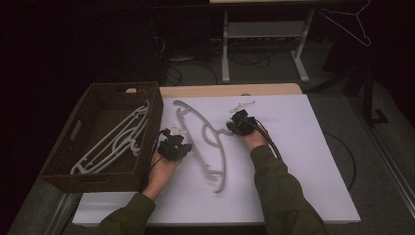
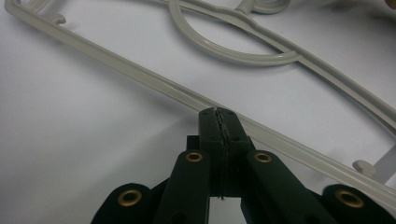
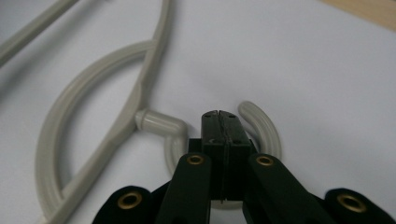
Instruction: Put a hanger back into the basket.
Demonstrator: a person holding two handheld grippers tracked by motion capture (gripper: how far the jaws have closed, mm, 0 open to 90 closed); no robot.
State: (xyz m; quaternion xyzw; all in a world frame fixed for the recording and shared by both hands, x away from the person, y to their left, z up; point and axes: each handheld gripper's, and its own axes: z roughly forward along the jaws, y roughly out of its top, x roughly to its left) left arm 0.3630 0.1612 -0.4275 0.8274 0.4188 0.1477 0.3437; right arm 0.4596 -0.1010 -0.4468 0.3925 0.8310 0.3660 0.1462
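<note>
A grey plastic hanger [image 1: 205, 142] lies flat on the white table [image 1: 303, 161], between my two grippers. My left gripper [image 1: 180, 142] is at the hanger's left side. In the left gripper view its jaws [image 2: 219, 114] are pressed together, tips right at the straight bottom bar [image 2: 140, 77], which passes under them. My right gripper [image 1: 231, 127] is at the hanger's hook. In the right gripper view its jaws [image 3: 219, 116] are also together, sitting over the curved hook [image 3: 261, 121], which runs beneath them. I see nothing between either pair of jaws.
A dark wicker basket [image 1: 98, 178] stands at the table's left edge with more grey hangers [image 1: 117, 139] inside. A small pale piece [image 1: 242, 105] lies just beyond the right gripper. A second table frame [image 1: 264, 29] and a hanging wire hanger [image 1: 350, 22] are in the dark background.
</note>
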